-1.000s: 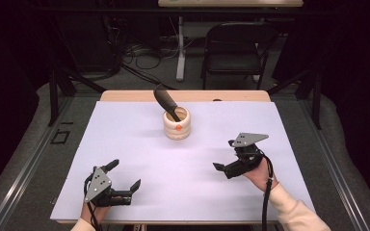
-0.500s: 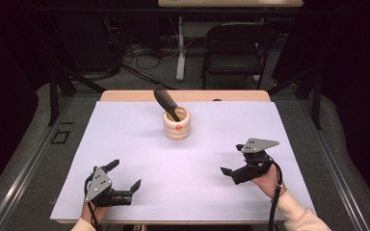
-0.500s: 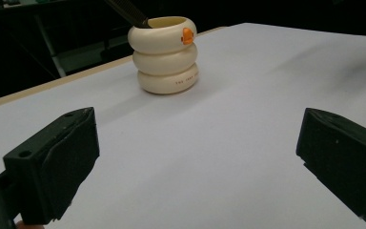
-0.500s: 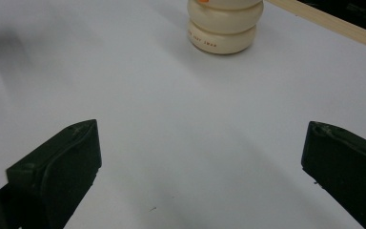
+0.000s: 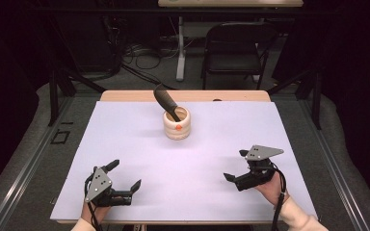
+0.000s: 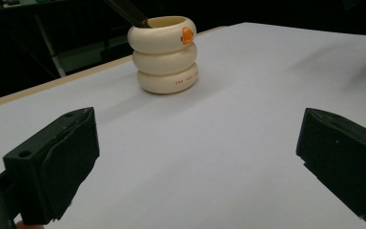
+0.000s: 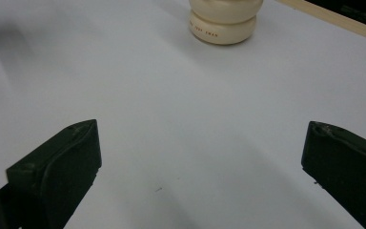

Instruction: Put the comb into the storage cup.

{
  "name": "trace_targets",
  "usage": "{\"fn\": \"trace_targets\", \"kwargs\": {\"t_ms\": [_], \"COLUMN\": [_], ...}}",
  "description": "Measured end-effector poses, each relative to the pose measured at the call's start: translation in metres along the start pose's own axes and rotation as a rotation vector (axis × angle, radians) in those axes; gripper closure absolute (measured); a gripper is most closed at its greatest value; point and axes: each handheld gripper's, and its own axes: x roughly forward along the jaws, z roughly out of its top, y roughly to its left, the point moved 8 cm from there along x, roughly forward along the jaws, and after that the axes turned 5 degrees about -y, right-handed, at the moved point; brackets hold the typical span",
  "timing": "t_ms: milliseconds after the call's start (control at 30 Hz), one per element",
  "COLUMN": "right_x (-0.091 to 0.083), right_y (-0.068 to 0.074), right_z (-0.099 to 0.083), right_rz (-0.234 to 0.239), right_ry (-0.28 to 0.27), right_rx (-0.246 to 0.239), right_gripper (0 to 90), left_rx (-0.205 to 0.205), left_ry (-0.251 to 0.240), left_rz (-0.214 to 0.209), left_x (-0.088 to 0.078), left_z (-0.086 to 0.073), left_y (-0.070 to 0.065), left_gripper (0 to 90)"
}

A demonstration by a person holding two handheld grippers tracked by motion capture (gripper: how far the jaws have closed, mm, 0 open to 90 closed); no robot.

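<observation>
- We kept both tools, left [image 5: 124, 182] and right [image 5: 235, 165], wide open and empty at the frame's bottom.
- The holder [image 5: 177, 124] stood upper centre, propping its dark utensil [image 5: 166, 101] for reach.

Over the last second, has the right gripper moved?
Yes. The right gripper has drawn back toward the table's near edge, farther from the cream holder, which stayed put.
</observation>
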Motion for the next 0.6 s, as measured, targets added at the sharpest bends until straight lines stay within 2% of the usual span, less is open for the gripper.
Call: {"fn": "trace_targets", "kwargs": {"t_ms": [333,600], "right_x": [-0.007,-0.01], "right_y": [0.005,0.008], "right_z": [-0.007,-0.014], "right_rz": [-0.025,-0.042], "right_ry": [-0.036,-0.036], "right_rx": [-0.024,-0.032], "right_gripper": [0.0,0.0], "left_rx": [-0.004,-0.004], "left_ry": [0.0,0.001], "left_rz": [0.0,0.0], "left_x": [0.0,-0.001], "left_z": [0.0,0.0], "left_y": [0.0,0.0], "left_gripper": [0.6,0.6]}}
